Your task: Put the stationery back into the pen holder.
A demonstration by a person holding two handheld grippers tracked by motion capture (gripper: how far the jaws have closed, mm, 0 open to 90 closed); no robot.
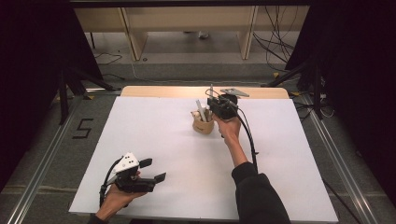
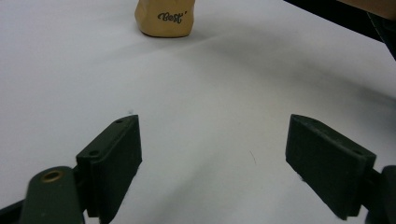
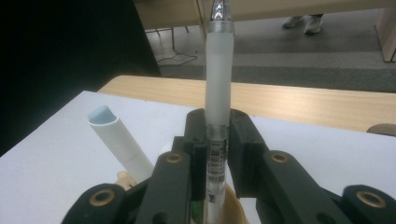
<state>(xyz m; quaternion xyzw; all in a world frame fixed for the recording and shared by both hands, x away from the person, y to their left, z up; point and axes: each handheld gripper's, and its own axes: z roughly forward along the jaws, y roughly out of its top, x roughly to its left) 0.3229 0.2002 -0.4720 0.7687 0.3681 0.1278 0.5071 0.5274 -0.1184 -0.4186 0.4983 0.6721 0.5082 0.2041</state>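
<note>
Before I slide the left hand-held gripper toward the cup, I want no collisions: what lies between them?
Nothing: bare white table runs from the open left hand-held gripper to the cup, in its own view.

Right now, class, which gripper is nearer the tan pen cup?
Right. The right gripper is directly over the tan pen cup, shut on a pen. The left gripper sits open near the table's front edge, far from it.
</note>
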